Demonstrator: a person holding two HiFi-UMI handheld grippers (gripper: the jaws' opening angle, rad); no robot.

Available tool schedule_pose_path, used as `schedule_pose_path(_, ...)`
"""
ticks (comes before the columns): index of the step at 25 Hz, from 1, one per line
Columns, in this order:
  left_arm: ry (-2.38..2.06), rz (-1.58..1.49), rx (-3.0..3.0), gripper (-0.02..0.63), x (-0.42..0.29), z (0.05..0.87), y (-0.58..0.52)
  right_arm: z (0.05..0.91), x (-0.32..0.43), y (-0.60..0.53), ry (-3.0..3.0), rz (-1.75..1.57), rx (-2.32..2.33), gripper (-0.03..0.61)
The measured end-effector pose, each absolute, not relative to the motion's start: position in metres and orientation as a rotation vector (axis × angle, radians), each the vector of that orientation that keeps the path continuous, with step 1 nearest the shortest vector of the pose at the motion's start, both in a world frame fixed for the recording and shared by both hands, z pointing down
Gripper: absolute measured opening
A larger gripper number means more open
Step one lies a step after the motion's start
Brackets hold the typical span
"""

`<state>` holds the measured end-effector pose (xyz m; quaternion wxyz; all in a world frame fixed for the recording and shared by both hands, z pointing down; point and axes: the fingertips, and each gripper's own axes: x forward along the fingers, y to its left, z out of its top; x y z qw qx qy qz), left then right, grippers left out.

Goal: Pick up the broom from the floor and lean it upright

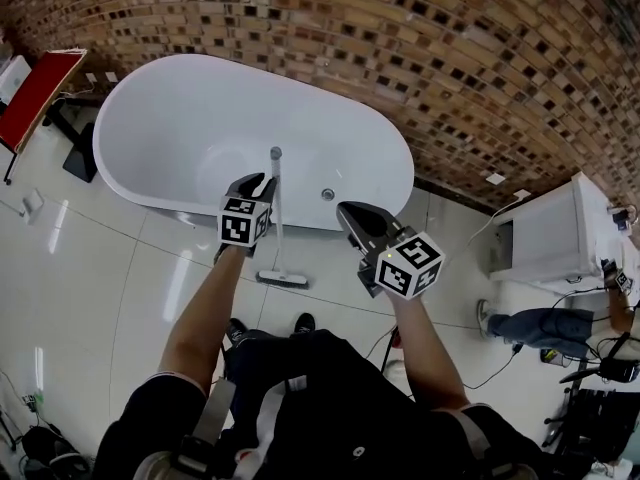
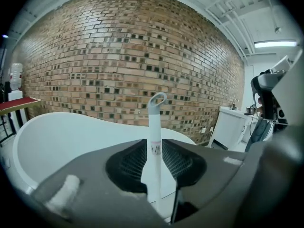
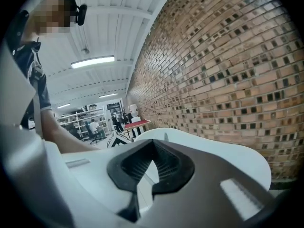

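The broom stands upright, its white handle [image 1: 277, 208] leaning on the rim of the white bathtub [image 1: 150, 98] and its head [image 1: 283, 280] resting on the floor tiles. My left gripper [image 1: 255, 181] is at the handle's upper part, just to its left. In the left gripper view the handle [image 2: 155, 127], with its grey hanging loop on top, rises through the gap of the left gripper [image 2: 156, 164]; space shows on both sides of it, so the jaws are open. My right gripper [image 1: 345, 210] hovers to the right of the broom, slightly open, with nothing between its pads [image 3: 164, 165].
A brick wall [image 1: 450, 58] runs behind the tub. A white cabinet [image 1: 545, 233] stands at the right, with a person's legs [image 1: 530, 326] and cables on the floor near it. A red-topped table [image 1: 35, 93] is at the far left.
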<state>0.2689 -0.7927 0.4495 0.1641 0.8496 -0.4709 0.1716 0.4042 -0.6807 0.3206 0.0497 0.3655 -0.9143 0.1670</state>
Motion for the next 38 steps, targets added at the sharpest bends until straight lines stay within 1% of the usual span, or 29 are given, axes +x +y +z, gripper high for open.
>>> schedule_pose_path(8,-1.377,0.468,2.394,0.103,0.265,0.444,-0.785,0.333,0.411,-0.688,-2.811,0.572,1.035,0.006)
schedule_pose_path(14,-1.339,0.381,2.472,0.095,0.271,0.405,-0.752,0.345,0.401,-0.692,-2.833,0.607,1.001,0.006)
schedule_pose_path(18,-1.3,0.308,2.565,0.002,0.274,0.362,-0.73,0.33,0.387,-0.683,-2.864,0.577,1.017,0.006)
schedule_pose_path(26,-1.097,0.214,2.707,0.002,0.257,0.298,-0.658,0.287,0.338,-0.631,-2.858,0.384,1.15,0.006)
schedule_pose_path(38,-0.88,0.182,2.771,0.001,0.204,0.275,-0.539,0.256,0.264,-0.517,-2.801,0.233,1.346,0.006)
